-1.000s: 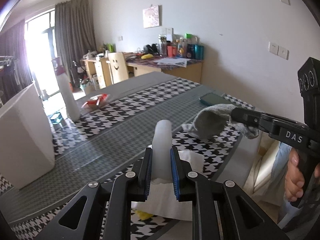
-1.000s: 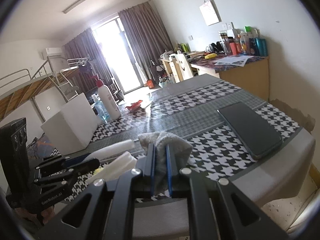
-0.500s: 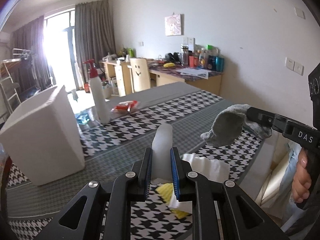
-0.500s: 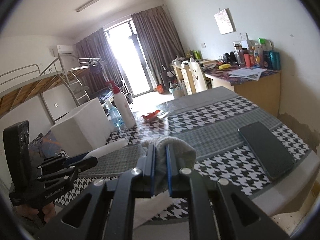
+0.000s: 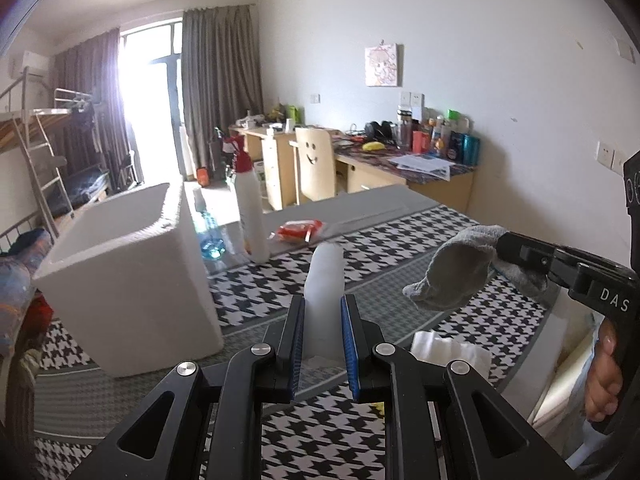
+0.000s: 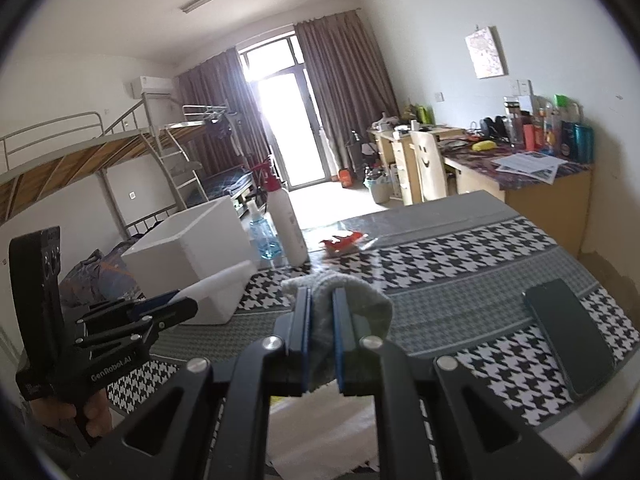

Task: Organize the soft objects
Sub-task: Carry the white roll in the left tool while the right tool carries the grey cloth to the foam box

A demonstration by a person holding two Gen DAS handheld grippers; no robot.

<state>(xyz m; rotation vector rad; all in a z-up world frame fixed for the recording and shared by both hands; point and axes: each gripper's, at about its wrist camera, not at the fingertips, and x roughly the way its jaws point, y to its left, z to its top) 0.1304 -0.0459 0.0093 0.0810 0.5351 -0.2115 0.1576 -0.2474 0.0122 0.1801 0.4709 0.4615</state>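
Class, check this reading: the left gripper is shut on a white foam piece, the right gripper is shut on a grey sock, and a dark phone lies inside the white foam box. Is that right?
One detail is wrong. The phone lies flat on the houndstooth tablecloth, far from the white foam box; the right wrist view shows this. The left gripper is indeed shut on the white foam piece, and the right gripper on the grey sock.
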